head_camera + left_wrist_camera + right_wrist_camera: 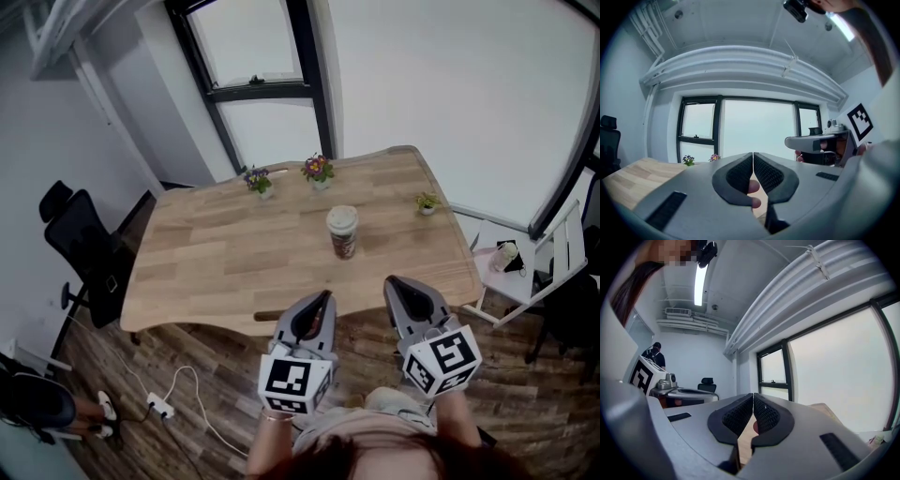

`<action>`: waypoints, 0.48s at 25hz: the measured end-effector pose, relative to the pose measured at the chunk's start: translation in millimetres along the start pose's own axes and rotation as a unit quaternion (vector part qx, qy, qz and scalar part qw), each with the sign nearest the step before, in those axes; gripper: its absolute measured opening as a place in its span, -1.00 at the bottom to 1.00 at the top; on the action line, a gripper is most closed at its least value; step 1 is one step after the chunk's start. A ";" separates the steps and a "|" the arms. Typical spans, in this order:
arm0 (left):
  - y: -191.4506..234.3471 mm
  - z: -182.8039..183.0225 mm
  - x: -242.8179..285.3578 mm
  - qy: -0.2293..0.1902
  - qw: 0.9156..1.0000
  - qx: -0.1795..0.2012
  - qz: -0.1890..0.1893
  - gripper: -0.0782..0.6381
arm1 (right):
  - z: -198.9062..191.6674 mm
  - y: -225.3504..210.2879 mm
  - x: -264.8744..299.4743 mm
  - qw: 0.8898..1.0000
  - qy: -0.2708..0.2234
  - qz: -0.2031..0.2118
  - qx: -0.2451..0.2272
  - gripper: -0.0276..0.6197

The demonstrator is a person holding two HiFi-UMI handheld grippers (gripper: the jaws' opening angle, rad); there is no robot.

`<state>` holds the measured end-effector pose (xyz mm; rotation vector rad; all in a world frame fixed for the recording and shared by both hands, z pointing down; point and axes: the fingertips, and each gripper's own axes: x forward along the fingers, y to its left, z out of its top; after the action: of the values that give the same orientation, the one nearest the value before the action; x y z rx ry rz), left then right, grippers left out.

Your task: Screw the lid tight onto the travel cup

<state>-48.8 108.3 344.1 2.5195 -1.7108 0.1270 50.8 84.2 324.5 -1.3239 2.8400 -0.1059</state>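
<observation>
**Ana:** Where does the cup stand?

**Ben:** The cup (343,236) stands upright near the middle of the counter (216,262). Its lid (342,217) sits on top (whether threaded or merely resting cannot be told).

**Ana:** And the tools?

**Ben:** The left hand-held gripper (324,298) and the right hand-held gripper (395,282) hang at the counter's near edge, well short of the cup. Each has its jaws pressed together and holds nothing.

**Ana:** So what could go wrong?

**Ben:** Jaws that arrive shut would likely knock the cup over rather than clasp it. If one gripper twists the lid while the other does not steady the body, the whole cup probably spins. A crooked lid could jam on the thread. The flower pots (318,170) stand well apart, hardly a worry.
</observation>
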 end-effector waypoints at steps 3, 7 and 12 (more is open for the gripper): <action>5.8 -4.1 8.7 0.003 1.000 -0.007 -0.010 -0.77 | -4.0 -4.4 7.7 1.000 0.006 -0.004 0.005 -0.91; 10.9 -8.0 22.0 0.007 1.000 -0.013 -0.027 -0.61 | -8.7 -9.3 21.0 1.000 0.012 0.001 0.010 -0.91; 19.6 -16.7 42.6 0.014 0.999 -0.019 -0.034 -0.56 | -14.9 -20.1 39.7 1.000 0.018 0.008 0.010 -0.91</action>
<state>-51.7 63.9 366.4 2.5318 -1.5998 0.1225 40.2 41.8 341.5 -1.3096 2.8691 -0.1591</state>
